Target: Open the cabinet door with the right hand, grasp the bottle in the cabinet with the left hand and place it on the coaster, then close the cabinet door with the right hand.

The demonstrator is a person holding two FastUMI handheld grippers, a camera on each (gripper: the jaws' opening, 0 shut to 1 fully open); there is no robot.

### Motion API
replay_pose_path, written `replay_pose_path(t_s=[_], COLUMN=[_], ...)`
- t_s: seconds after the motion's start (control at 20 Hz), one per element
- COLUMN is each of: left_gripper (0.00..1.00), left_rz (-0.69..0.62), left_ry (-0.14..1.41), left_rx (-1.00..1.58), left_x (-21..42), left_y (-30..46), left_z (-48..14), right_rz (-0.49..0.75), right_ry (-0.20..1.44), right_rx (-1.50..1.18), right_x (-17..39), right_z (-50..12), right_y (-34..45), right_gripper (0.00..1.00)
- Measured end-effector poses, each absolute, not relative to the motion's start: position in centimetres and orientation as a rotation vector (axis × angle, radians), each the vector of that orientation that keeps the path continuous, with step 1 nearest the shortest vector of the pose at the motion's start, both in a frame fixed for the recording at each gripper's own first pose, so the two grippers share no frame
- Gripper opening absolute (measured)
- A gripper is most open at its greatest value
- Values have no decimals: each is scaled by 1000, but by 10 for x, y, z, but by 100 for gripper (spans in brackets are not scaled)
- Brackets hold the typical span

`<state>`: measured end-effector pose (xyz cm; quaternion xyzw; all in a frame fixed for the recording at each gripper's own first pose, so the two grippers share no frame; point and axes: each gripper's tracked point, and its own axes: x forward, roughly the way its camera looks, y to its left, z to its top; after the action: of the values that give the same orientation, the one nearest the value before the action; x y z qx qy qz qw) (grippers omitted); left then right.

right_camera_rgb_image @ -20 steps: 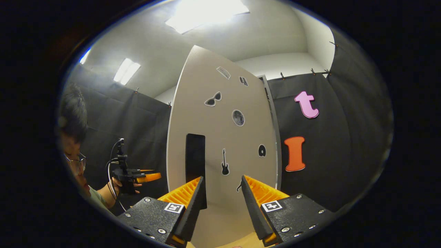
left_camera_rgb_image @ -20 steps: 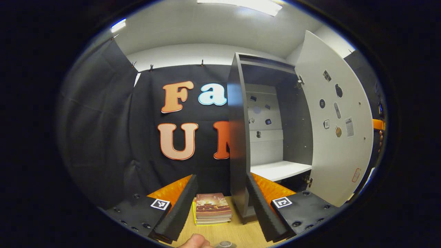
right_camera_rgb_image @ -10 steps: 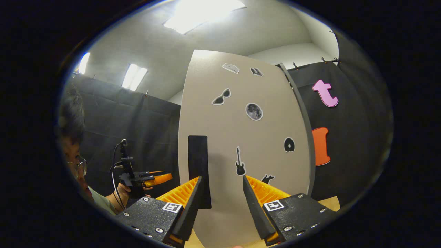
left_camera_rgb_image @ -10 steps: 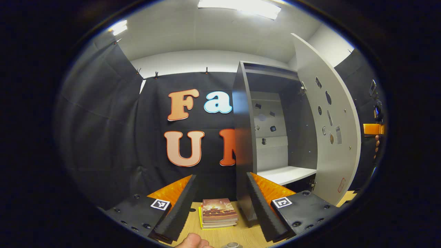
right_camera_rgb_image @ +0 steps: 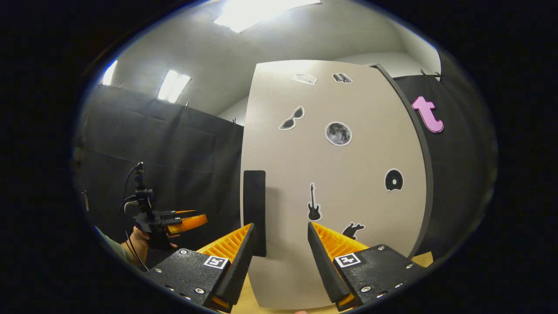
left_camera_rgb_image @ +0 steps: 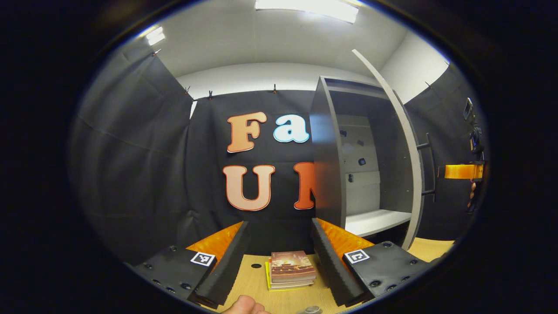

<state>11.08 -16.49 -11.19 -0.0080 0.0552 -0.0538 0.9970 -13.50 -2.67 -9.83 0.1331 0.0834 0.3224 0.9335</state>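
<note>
Left gripper view: my left hand-held gripper (left_camera_rgb_image: 279, 257) hangs spread and empty above the table (left_camera_rgb_image: 253, 283), near a stack of books (left_camera_rgb_image: 291, 268). The cabinet (left_camera_rgb_image: 331, 161) stands partly open with its white shelf (left_camera_rgb_image: 375, 220) bare where I can see it, so I judge the bottle is already out (bottle and coaster I can't make out). The cabinet door (left_camera_rgb_image: 407, 148) has swung from broad face to nearly edge-on within a second.

Right gripper view: my right hand-held gripper (right_camera_rgb_image: 279, 259), spread, faces the door's handle (right_camera_rgb_image: 254, 209); the door front fills more now. Closing remains.
</note>
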Motion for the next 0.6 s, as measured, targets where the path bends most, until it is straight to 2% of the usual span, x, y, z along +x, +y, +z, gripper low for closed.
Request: replay_pose_path(t_s=[0.05, 0.1, 0.25, 0.3, 0.35, 0.4, 0.6], left_gripper=[92, 91, 91, 92, 93, 93, 93], left_rz=[-104, -103, -101, -101, -100, -100, -90], left_ry=[112, 114, 122, 123, 122, 120, 115], left_rx=[-19, -22, -32, -35, -35, -33, -29], left_x=[112, 114, 116, 117, 117, 117, 124], left_y=[-164, -163, -158, -157, -156, -155, -148], left_z=[-113, -113, -118, -119, -119, -119, -116], right_rz=[658, 652, 652, 648, 634, 619, 574], right_ry=[174, 179, 220, 225, 219, 212, 221], right_rx=[266, 256, 240, 236, 219, 194, 157], right_x=[-134, -132, -135, -135, -129, -125, -112], right_z=[-99, -101, -106, -106, -107, -108, -113], right_y=[-25, -24, -24, -23, -21, -23, -24], right_gripper=[74, 79, 74, 75, 80, 76, 79])
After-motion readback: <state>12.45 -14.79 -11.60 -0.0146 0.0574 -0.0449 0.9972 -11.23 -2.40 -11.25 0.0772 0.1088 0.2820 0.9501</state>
